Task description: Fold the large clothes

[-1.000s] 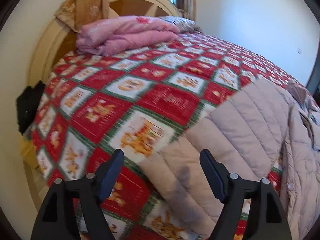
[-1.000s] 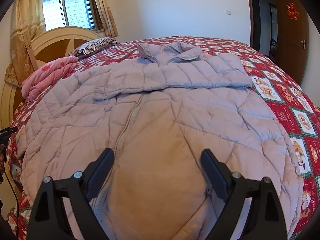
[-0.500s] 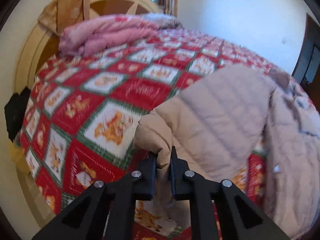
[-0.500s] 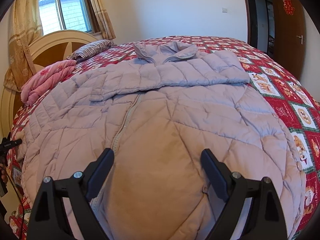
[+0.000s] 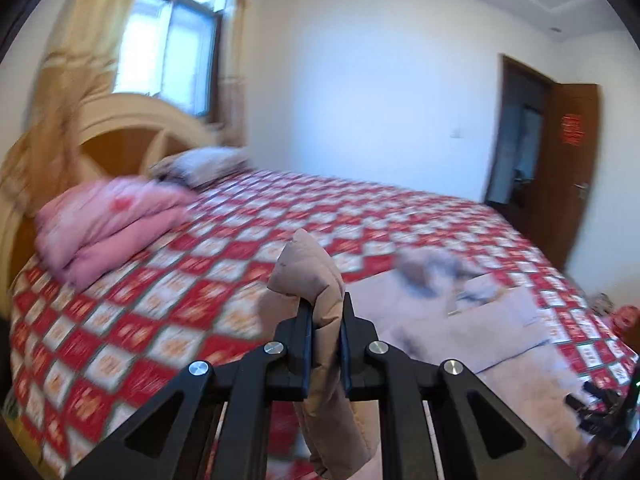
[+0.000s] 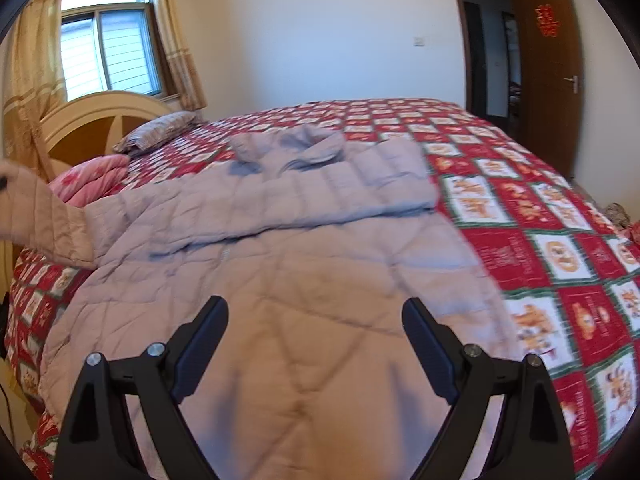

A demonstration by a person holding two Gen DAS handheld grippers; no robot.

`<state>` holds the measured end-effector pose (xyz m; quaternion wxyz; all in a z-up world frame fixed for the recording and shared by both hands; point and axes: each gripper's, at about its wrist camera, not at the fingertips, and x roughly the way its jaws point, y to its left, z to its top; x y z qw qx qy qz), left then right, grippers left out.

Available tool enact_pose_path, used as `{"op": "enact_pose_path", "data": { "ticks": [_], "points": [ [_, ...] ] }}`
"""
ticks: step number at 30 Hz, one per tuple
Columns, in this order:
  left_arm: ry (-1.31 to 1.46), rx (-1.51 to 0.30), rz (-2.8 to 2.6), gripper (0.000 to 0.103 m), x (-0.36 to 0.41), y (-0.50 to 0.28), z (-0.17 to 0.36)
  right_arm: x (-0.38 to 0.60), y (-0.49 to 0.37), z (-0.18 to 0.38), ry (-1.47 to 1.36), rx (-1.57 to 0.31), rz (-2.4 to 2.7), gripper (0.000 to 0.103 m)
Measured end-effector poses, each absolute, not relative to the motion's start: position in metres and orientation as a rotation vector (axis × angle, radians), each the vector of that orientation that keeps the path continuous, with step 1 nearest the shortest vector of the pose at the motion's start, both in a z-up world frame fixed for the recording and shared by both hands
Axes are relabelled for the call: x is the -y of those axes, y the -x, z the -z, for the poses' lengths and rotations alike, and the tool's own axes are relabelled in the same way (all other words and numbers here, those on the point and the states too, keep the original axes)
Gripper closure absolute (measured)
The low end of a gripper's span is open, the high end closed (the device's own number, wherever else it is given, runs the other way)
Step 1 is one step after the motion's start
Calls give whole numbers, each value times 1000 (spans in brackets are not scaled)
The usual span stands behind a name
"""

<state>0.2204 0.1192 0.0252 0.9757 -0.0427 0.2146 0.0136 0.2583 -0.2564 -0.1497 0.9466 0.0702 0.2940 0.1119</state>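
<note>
A large pale mauve quilted coat (image 6: 304, 240) lies spread on the bed, collar at the far end, one sleeve folded across its chest. My left gripper (image 5: 325, 312) is shut on the coat's sleeve (image 5: 308, 276), which stands up between the pads and hangs down below them. In the right wrist view that lifted sleeve (image 6: 44, 220) rises off the bed at the left edge. My right gripper (image 6: 315, 328) hovers open over the coat's lower part with nothing between its fingers. It shows small and dark in the left wrist view (image 5: 600, 412) at the lower right.
The bed carries a red, white and green patterned cover (image 6: 560, 248). A folded pink quilt (image 5: 108, 224) and a striped pillow (image 6: 160, 132) lie by the cream headboard (image 6: 92, 120). A window with curtains is behind; a brown door (image 6: 548, 64) stands open at the right.
My left gripper shut on the coat's sleeve end and has lifted it well above the bed, swinging toward the room. The right gripper drifted slightly and stays open.
</note>
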Motion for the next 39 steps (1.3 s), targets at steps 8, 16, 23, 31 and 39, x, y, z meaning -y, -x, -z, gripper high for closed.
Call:
{"op": "enact_pose_path", "data": {
  "ticks": [8, 16, 23, 31, 39],
  "points": [
    [-50, -407, 164, 90, 26, -274, -21, 304, -259, 169, -232, -621, -136, 12],
    [-189, -423, 165, 18, 111, -289, 26, 324, -261, 192, -286, -648, -129, 12],
    [-207, -465, 33, 18, 56, -290, 61, 324, -256, 187, -290, -632, -135, 12],
    [-129, -648, -336, 18, -79, -316, 138, 283, -273, 140, -300, -637, -285, 12],
    [-13, -773, -377, 18, -106, -330, 183, 211, -355, 156, -301, -798, -381, 32]
  ]
}}
